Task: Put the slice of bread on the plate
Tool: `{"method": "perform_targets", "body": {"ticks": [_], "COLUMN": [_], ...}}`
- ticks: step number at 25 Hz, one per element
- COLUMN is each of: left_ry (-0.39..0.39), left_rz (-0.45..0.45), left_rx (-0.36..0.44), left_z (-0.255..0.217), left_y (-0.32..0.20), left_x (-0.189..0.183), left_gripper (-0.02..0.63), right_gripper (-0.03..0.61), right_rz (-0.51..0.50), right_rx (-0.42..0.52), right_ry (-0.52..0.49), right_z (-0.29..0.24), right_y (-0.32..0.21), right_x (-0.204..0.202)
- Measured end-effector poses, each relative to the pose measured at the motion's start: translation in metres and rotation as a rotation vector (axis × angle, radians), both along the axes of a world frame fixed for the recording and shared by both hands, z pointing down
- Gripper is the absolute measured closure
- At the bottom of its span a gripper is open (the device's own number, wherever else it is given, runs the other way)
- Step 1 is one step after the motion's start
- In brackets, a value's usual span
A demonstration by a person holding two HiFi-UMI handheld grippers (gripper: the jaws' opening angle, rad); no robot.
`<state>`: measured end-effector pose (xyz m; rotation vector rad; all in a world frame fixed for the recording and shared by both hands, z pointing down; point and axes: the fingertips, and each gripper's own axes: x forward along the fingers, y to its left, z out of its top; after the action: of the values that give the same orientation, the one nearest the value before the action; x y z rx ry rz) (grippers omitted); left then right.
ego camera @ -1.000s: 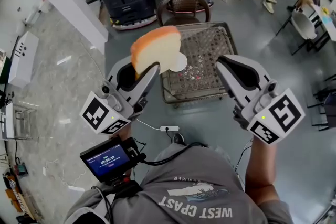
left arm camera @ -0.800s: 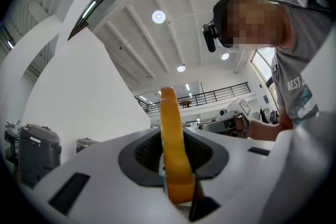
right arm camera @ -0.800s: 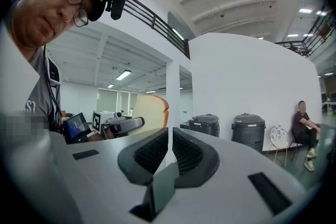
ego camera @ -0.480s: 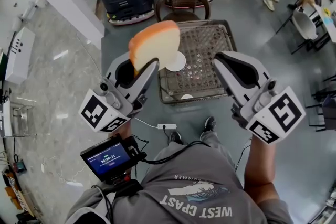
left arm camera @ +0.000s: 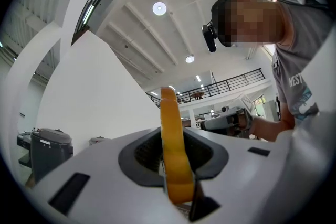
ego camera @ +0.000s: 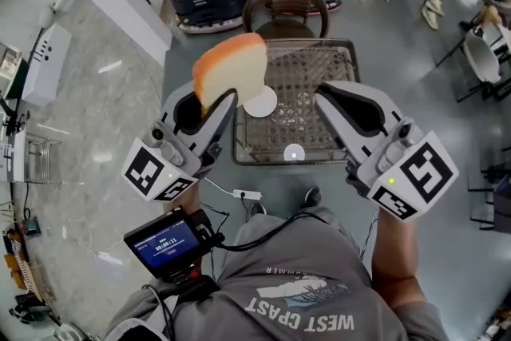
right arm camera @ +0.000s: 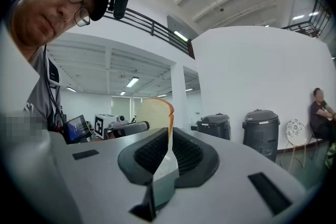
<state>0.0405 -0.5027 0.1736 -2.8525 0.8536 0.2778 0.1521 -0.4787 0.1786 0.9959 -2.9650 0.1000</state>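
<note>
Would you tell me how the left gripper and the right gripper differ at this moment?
The left gripper is shut on the pale, orange-crusted slice of bread; the right gripper holds nothing. The left's jaws are held apart by the slice; the right's meet. Both are grey-white.

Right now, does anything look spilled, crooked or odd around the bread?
Nothing spilled or damaged. The slice of bread stands on edge in the left claw, pinched by its lower part; the plate lies flat.
</note>
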Motion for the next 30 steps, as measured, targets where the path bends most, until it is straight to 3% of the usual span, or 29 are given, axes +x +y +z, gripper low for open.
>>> {"method": "perform_targets", "body": {"ticks": [11, 19, 24, 30], "left_ry": [-0.037, -0.082, -0.171, -0.330], "left_rz": [-0.094, -0.150, -0.192, -0.281], "left_rx": [-0.058, -0.084, -0.092, -0.096], "left_z": [0.028, 0.059, 0.099, 0.153], "left_y": [-0.028, -0.065, -0.094, -0.132], "left_x": [0.065, 0.050, 0.042, 0.022], "left_gripper": [0.517, 0.517, 0.517, 0.517], "right_gripper": [0.568, 0.568, 0.568, 0.568], "right_rz": [-0.060, -0.066, -0.068, -0.080], "right_rx": [-0.005, -0.053, -0.099, -0.157], "right_ry": [-0.038, -0.014, 0.008, 0.022], "right_z": [0.009, 0.029, 0.048, 0.065], "right_y": [-0.026, -0.050, -0.065, -0.088], "right_x": [0.072, 0.061, 0.047, 0.031]}}
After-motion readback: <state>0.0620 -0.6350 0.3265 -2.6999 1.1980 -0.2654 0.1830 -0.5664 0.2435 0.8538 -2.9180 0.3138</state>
